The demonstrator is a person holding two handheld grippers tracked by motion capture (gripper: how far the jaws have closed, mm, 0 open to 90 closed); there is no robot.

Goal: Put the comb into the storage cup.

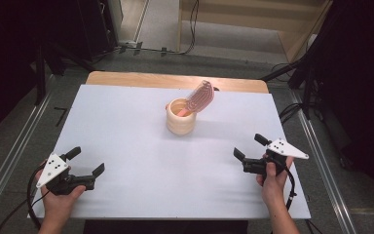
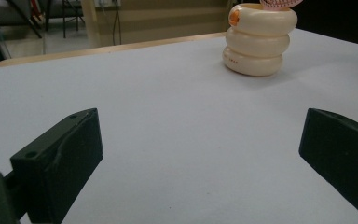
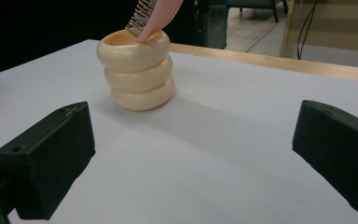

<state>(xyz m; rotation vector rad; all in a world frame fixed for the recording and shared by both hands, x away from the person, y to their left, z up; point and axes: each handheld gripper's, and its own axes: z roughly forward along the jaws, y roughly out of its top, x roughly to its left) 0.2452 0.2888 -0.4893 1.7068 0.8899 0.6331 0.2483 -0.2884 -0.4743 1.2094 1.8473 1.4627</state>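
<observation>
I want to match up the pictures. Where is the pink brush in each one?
High view: the brush stands tilted in the holder, just behind the table's middle.
Left gripper view: its pink edge peeks over the holder at the top right.
Right gripper view: it leans out of the holder at the top, left of centre.
Shared landmark: the cream, three-ringed holder.

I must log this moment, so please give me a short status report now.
Left claw open, right claw open, both empty, low over the white table. Pink hairbrush leaning in cream ringed holder, untouched. Path to holder clear.
</observation>
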